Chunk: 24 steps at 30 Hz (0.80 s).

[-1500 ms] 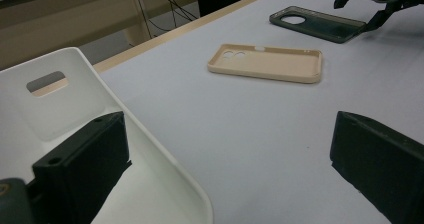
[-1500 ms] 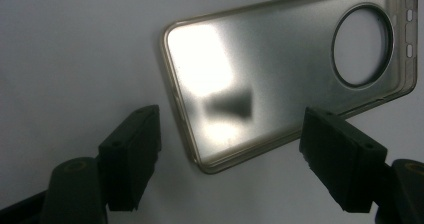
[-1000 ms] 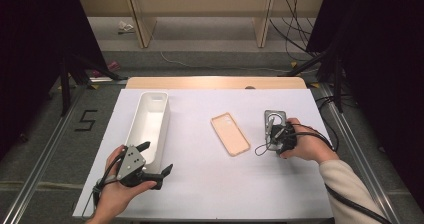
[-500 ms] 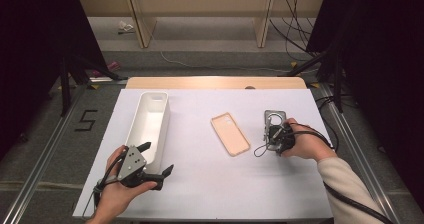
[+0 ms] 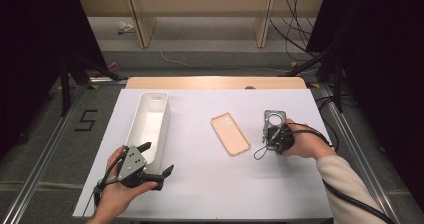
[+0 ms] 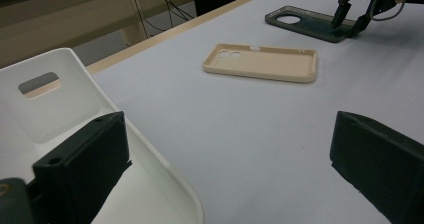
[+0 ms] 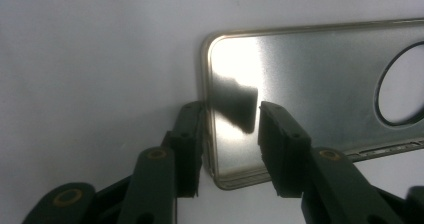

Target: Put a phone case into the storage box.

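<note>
A grey phone case (image 5: 274, 120) lies on the white table (image 5: 210, 184) at the right, with a round camera hole at its far end. My right gripper (image 5: 270, 136) points down at its near end and its jaws have just been closing. In the right gripper view the case's (image 7: 310, 84) short rim stands between the jaws of the right gripper (image 7: 231, 115). One pad is at the rim's outside and the other stands apart over the case's inside. A tan phone case (image 5: 230, 133) lies mid-table. My left gripper (image 5: 159, 157) is wide open at the near end of a white bin (image 5: 150, 124).
In the left gripper view the bin's (image 6: 60, 99) end wall with a handle slot is beside one jaw, the tan case (image 6: 260, 62) lies ahead, and the grey case (image 6: 305, 26) is farther off. Wooden shelving and cables stand beyond the table's far edge.
The right gripper's jaws look narrower at the grey case's near end. Both hands, both cases and the bin are where they were.
</note>
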Motion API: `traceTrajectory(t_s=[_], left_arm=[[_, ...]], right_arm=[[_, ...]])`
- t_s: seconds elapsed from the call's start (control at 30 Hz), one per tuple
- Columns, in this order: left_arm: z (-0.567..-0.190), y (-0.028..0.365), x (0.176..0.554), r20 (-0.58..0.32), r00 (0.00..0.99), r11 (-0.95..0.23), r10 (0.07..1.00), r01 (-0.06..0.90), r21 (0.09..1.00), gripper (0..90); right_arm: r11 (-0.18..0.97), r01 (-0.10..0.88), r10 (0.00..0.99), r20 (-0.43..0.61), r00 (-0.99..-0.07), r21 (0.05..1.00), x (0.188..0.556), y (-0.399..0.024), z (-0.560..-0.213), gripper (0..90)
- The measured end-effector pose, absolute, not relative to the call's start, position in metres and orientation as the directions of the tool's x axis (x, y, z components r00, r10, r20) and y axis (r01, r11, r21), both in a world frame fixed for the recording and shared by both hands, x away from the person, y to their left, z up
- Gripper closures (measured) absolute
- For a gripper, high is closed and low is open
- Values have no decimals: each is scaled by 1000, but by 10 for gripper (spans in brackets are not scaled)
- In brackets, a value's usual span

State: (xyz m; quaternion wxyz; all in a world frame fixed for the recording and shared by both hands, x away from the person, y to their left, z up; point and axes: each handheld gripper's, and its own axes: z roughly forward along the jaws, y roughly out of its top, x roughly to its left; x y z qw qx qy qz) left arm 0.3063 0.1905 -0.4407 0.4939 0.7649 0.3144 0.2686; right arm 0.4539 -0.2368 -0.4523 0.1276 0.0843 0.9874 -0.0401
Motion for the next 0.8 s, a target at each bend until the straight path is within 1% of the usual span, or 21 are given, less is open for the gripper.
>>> traceTrajectory(t_s=[0.3,0.63,0.8], left_arm=[[-441,190,306,102,660,-316,745,215,924,21],[-441,190,306,102,660,-317,745,215,924,22],[-441,190,306,101,661,-317,744,215,924,23]], right_arm=[[984,160,140,-230,-963,-73,452,-235,-453,748],[986,144,126,-199,-972,-79,452,-235,-453,813],[987,138,119,-201,-972,-86,451,-234,-453,829]])
